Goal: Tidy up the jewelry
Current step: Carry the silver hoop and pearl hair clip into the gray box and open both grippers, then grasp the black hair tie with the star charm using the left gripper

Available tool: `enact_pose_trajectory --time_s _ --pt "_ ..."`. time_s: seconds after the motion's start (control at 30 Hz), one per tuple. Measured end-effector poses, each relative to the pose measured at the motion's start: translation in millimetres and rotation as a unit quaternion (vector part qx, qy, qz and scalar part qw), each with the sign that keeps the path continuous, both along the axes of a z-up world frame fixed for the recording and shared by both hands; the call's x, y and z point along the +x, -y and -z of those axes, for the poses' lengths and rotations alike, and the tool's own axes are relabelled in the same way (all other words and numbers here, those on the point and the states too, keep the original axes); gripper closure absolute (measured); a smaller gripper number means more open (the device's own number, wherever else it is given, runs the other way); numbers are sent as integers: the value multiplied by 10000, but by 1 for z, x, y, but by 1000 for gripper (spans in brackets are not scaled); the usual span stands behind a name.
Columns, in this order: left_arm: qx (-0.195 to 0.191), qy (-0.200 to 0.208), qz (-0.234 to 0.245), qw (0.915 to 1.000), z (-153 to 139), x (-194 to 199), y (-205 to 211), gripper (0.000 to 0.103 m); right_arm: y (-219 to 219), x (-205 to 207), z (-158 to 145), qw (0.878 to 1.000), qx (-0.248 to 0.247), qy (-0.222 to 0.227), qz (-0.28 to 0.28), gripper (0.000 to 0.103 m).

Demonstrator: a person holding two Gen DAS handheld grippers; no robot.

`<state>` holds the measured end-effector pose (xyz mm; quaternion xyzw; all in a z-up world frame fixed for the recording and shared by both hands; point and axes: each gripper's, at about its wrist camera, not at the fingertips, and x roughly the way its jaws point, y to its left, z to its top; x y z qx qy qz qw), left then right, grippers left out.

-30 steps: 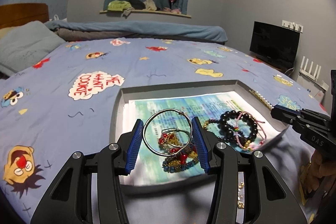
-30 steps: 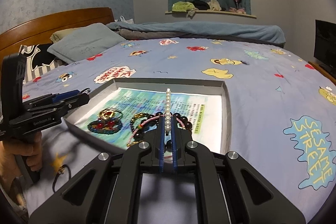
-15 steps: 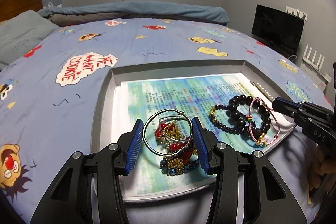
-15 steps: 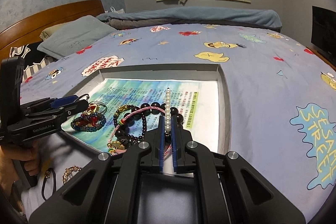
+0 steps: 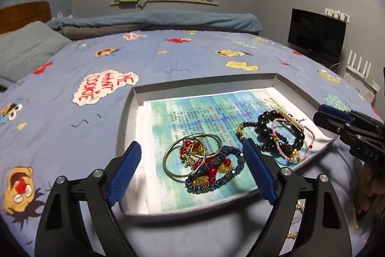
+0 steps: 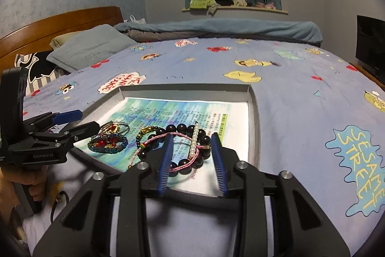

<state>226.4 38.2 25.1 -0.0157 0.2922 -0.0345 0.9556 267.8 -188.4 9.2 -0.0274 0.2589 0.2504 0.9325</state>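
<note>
A grey tray with a printed paper liner lies on the bed. My left gripper is open and empty over its near edge. Between its fingers a silver bangle lies on a heap of red, blue and gold bead bracelets. My right gripper is open and empty. A white pearl strand lies across black bead bracelets and a pink cord bracelet in the tray.
The bed has a blue cartoon-print cover. Loose gold jewelry lies on the cover near the tray, and a dark cord piece under the left gripper. Pillows, a wooden headboard and a TV stand around.
Both grippers have opened. The left let go of the silver bangle, which now lies on the bead heap. The right let go of the pearl strand, which now lies across the black bracelets.
</note>
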Motion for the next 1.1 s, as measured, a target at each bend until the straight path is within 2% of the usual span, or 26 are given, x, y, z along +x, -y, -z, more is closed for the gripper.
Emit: enact_pose_trajectory --time_s 0.2,0.4,0.87,1.07,1.1 --pt "102 109 14 9999 -4 -18 -2 13 0 -14 -4 9998 2 187 -92 60" --pt "52 129 63 9999 -5 -37 -7 13 -2 -28 -5 9994 -28 284 -175 47" --pt "53 10 247 9997 6 -81 -9 13 -5 -58 -2 9981 -136 310 -507 44" --pt "2 -147 557 9983 15 -99 1 14 -6 -65 1 9977 -106 200 -646 38" --pt "20 -160 627 9979 17 -101 3 17 -6 -66 2 9976 -94 167 -664 38"
